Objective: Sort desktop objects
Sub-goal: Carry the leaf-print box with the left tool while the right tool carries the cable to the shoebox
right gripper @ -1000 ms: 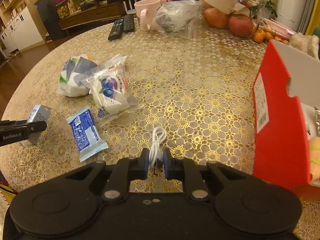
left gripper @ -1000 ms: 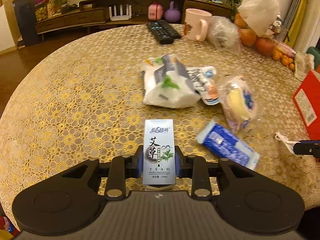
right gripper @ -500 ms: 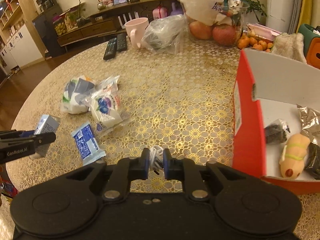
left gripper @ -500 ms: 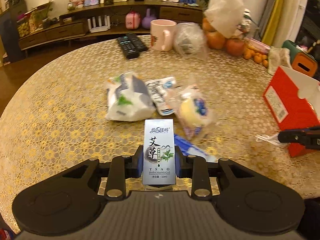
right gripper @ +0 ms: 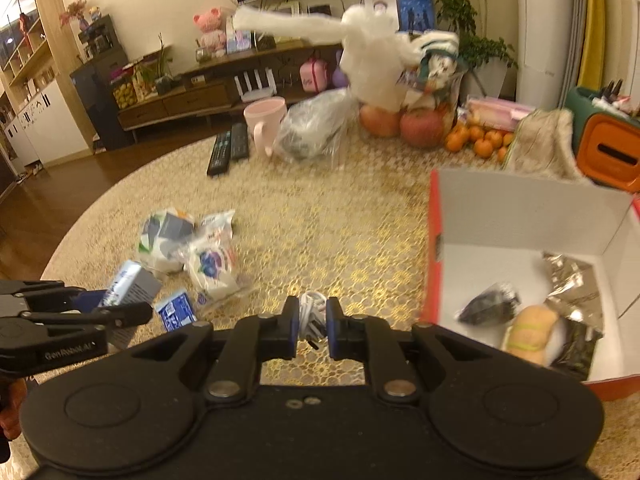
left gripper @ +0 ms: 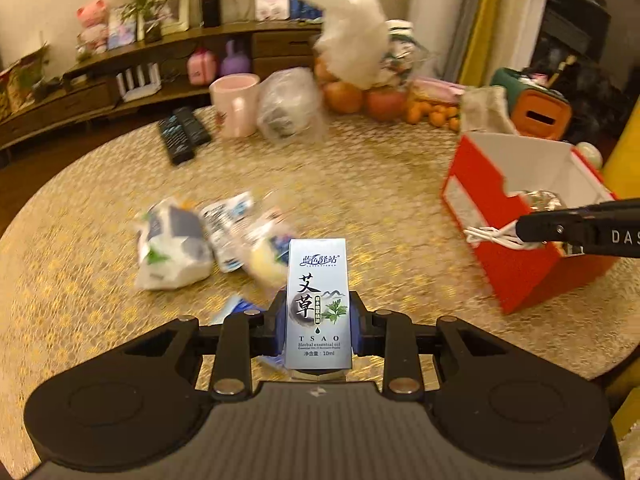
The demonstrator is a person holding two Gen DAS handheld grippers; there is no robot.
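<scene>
The left gripper [left gripper: 319,322] tilts downward above the near left of the table, jaws clamped on an upright small box [left gripper: 319,304]. The right gripper [right gripper: 311,326], also angled down, has its jaws pinched tight on a coiled white cable [right gripper: 310,312]; in the left view its fingers [left gripper: 560,227] reach in from the right

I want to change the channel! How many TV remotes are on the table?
2. Both remotes lie side by side at the far side of the table, just left of the pink mug: one on the left, one on the right. More could be hidden behind the bags.
</scene>
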